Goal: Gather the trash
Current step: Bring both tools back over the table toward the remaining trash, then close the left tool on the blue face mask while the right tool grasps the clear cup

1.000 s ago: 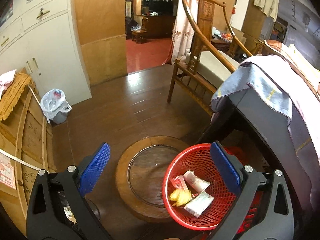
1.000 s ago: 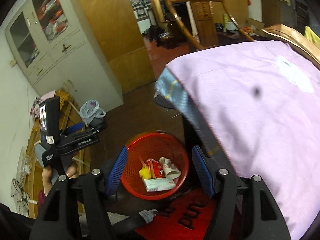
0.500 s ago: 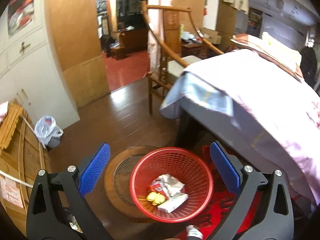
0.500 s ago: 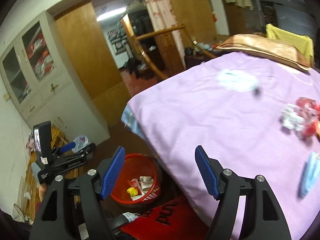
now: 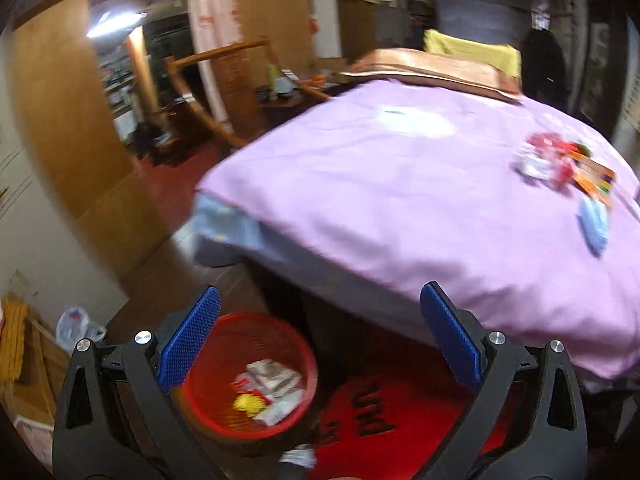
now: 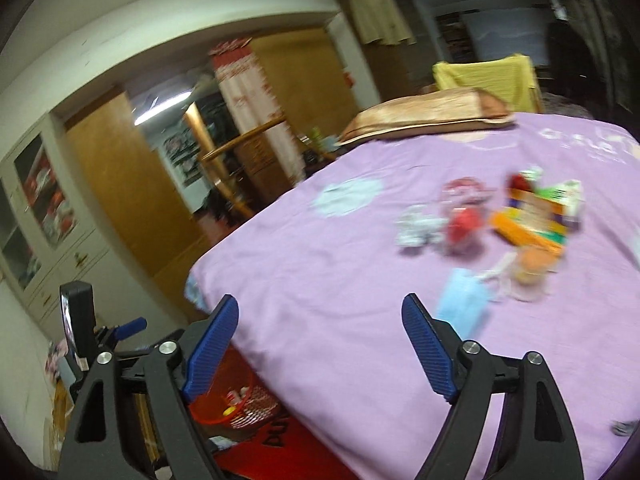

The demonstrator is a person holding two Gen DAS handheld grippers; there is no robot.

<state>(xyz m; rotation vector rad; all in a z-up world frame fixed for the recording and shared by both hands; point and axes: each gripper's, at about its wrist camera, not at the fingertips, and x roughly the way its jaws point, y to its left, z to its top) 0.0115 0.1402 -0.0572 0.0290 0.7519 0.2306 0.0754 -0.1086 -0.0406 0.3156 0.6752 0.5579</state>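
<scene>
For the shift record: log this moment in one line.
left gripper open, empty | right gripper opening, empty | trash on bed | red basket on floor

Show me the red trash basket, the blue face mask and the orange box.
red trash basket [image 5: 256,320], left wrist view, on its far rim
blue face mask [image 6: 462,304], right wrist view, on its middle
orange box [image 6: 520,230], right wrist view, on its top face

Both wrist views look forward and downward from beside the bed [image 5: 400,200]. The left sits lower, near the red basket [image 5: 248,372]; both share basket, bedspread and scattered trash [image 6: 520,216].
</scene>
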